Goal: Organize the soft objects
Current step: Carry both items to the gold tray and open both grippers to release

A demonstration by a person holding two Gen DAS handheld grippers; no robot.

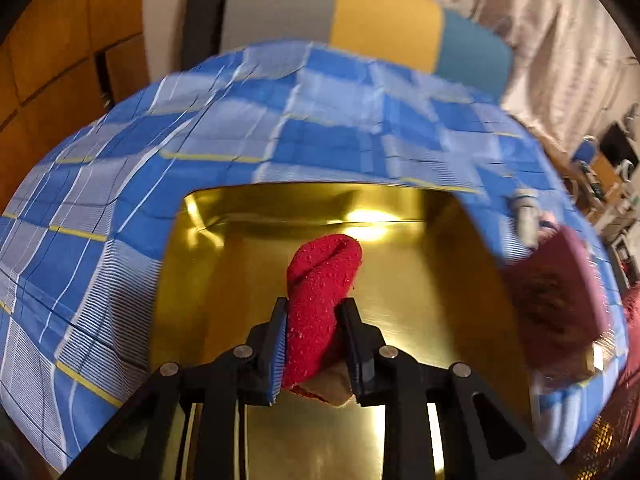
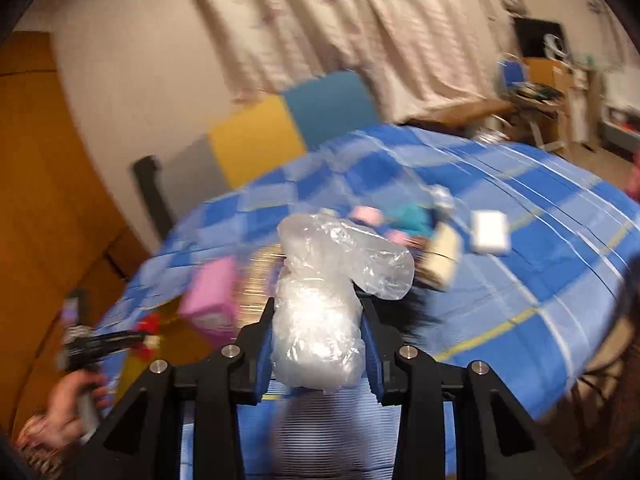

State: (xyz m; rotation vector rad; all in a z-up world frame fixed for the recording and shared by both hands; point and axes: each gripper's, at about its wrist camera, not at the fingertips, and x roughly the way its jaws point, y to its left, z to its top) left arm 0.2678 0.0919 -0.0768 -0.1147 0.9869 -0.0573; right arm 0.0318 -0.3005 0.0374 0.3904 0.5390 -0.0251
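My left gripper (image 1: 314, 308) is shut on a red fuzzy sock (image 1: 320, 288) and holds it over a shiny gold tray (image 1: 420, 320) that sits on the blue checked bedspread (image 1: 240, 120). My right gripper (image 2: 318, 312) is shut on a crumpled clear plastic bag (image 2: 328, 280) above the bedspread (image 2: 520, 280). In the right wrist view the left gripper (image 2: 132, 336) shows at the lower left with the red sock (image 2: 150, 326) over the gold tray (image 2: 180, 344). A pink soft block (image 2: 212, 300) stands by the tray.
A maroon fuzzy item (image 1: 560, 292) lies at the tray's right side. On the bed lie a white block (image 2: 490, 232), a teal item (image 2: 412, 216), small pink pieces (image 2: 366, 213) and a tan box (image 2: 440, 256). A coloured headboard (image 1: 384, 24) and curtain stand behind.
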